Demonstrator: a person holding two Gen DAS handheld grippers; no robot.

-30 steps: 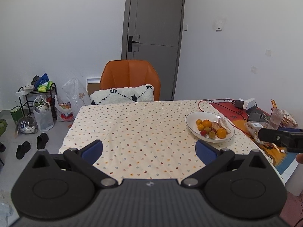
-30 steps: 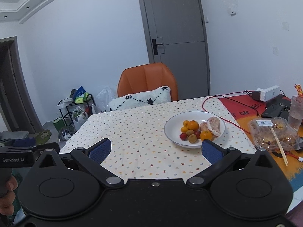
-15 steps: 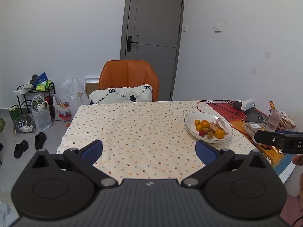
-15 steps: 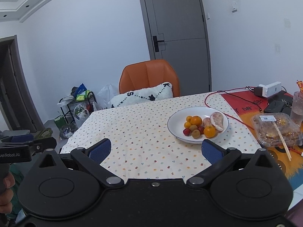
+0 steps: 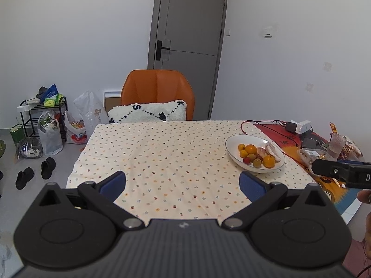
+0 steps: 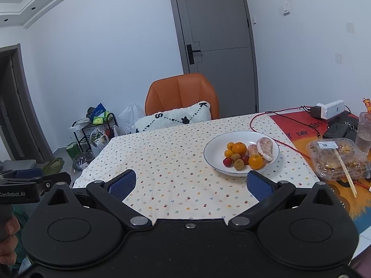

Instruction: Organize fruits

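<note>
A white plate sits on the right half of the dotted tablecloth. It holds several small oranges, a red fruit, brownish round fruits and peeled pomelo pieces. My left gripper hangs open over the near table edge, well left of the plate. Just in front of the plate my right gripper also stands open, holding nothing. Each gripper's body shows at the edge of the other's view.
An orange chair with a white cushion stands at the table's far side. On the table's right lie a clear food box with chopsticks, a plastic cup, a red cable and chargers. Bags and shoes litter the floor at left.
Both views have shifted slightly, with the plate drawing a little nearer in the right wrist view. Both grippers stay open and empty.
</note>
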